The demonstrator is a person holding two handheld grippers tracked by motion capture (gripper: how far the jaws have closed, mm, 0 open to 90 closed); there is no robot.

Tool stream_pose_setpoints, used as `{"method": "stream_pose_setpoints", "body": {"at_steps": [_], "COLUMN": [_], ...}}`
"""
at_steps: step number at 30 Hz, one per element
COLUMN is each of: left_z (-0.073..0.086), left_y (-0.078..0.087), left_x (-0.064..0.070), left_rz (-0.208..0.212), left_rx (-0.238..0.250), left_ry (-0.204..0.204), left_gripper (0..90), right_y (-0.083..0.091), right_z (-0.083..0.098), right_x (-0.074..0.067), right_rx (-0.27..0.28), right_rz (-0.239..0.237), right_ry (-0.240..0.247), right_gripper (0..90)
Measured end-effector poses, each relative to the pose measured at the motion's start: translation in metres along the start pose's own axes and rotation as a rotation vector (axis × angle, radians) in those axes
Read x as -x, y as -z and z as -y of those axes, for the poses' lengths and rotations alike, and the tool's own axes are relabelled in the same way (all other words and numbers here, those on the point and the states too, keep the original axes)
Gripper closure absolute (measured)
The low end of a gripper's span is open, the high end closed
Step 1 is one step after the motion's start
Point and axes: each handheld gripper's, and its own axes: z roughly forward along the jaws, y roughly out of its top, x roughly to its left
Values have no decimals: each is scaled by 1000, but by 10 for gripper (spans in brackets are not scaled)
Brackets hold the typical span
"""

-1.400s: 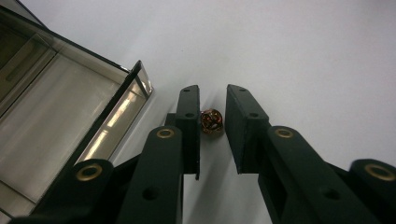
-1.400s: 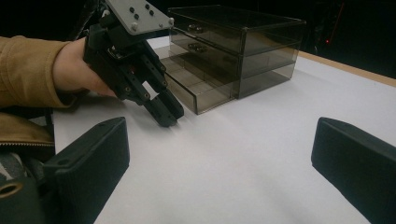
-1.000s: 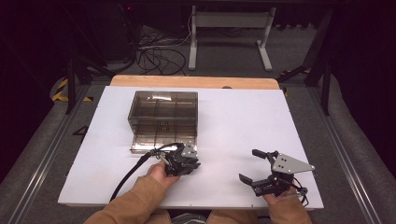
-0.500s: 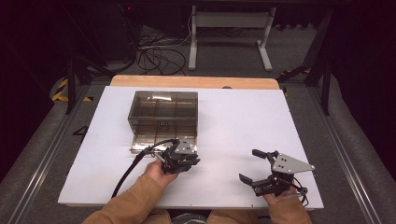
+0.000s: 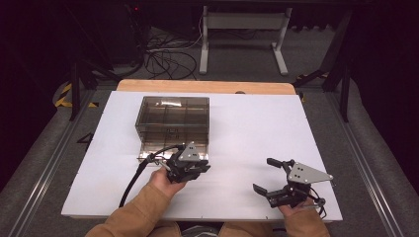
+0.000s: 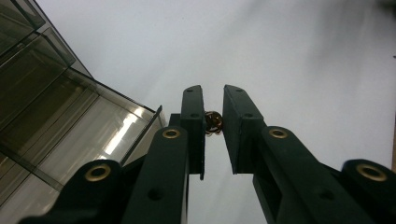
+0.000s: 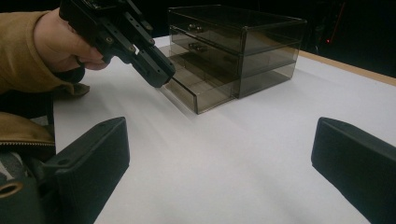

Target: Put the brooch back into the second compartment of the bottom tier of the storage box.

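Observation:
A smoked clear drawer unit stands on the white table top, left of centre. Its bottom drawer is pulled out toward me. My left gripper hovers at the open drawer's front right corner, jaws pointing right. In the left gripper view my left gripper is shut on a small brown and gold object pinched deep between the jaws. My right gripper rests near the front right edge, open and empty. In the right gripper view its jaws stand wide apart, and the left gripper hangs over the drawer.
A wooden strip runs along the table's far edge. Beyond it are cables and a metal stand on the floor. White table surface lies between and to the right of the grippers.
My left gripper has shifted slightly right and away from me beside the open drawer. The right gripper has stayed where it was.

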Motion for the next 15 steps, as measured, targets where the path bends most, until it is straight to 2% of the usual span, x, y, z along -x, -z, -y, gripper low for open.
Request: {"method": "stream_pose_setpoints", "body": {"at_steps": [7,15], "left_z": [-1,-3], "left_y": [5,8], "left_x": [1,1], "left_rz": [2,4], "left_rx": [19,20], "left_ry": [-1,-8], "left_gripper": [796,796], "right_y": [0,0], "right_z": [0,0], "right_x": [0,0], "right_rx": [0,-2], "right_rz": [-1,-1], "right_ry": [0,-4], "right_gripper": [49,49]}}
